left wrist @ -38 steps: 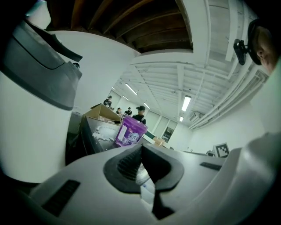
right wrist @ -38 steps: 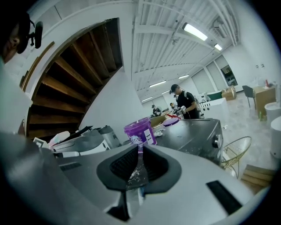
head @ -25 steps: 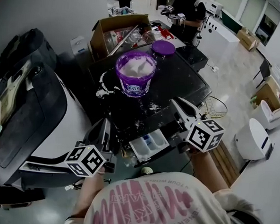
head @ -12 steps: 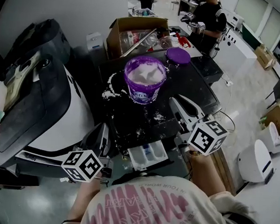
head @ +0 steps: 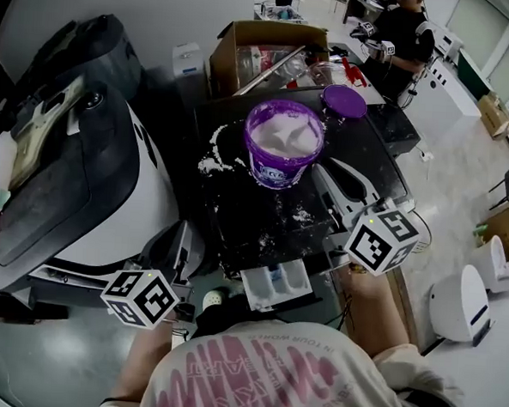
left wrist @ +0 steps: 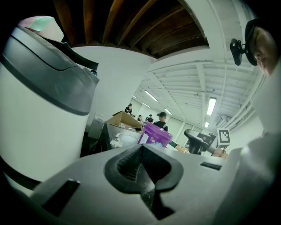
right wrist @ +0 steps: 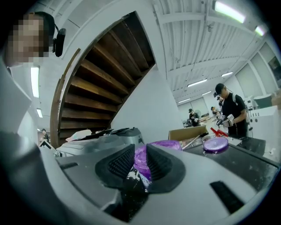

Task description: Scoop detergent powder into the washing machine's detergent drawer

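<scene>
Right gripper [right wrist: 140, 163], its jaws just now opening partway and holding nothing, faces the lidless purple detergent tub [head: 284, 144] on the powder-dusted washer top [head: 237, 210], and the left gripper [left wrist: 143, 166] is closed and empty, so with the detergent drawer [head: 277, 286] pulled out below, scooping seems yet to be done.

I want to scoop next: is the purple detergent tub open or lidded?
Open. The purple tub shows white powder inside, and a purple lid lies apart on the dark top beyond it.
</scene>
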Demonstrator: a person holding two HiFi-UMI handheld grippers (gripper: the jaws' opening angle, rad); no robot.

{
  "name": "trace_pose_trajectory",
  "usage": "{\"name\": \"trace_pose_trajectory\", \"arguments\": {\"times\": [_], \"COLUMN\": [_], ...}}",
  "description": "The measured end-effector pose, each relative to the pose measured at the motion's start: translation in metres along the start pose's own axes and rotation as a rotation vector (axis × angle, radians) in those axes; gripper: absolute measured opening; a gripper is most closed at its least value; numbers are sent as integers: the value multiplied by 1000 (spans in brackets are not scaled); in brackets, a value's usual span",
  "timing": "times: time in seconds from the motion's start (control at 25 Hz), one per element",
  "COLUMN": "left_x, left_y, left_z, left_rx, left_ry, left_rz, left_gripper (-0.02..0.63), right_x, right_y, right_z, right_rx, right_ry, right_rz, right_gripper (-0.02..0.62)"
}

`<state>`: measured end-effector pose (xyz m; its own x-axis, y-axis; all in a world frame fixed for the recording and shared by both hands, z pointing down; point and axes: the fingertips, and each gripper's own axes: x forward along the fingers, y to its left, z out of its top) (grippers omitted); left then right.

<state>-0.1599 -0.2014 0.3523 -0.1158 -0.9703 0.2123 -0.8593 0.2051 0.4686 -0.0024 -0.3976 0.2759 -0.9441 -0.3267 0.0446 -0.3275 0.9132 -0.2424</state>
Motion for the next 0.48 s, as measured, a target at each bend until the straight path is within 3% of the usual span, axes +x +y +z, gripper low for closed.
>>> {"name": "trace_pose_trajectory", "arguments": {"times": [0.48], "left_x": [53], "left_y": [18], "left_z": [27], "left_rx": [17], "left_ry": [102], "left_rz": [-197], "left_gripper": [3], "right_x": [25], "right_y": [-2], "right_z": [-7], "right_rx": [19], "right_ry": [67], "right_rz": [-111], "right_gripper": [99]}}
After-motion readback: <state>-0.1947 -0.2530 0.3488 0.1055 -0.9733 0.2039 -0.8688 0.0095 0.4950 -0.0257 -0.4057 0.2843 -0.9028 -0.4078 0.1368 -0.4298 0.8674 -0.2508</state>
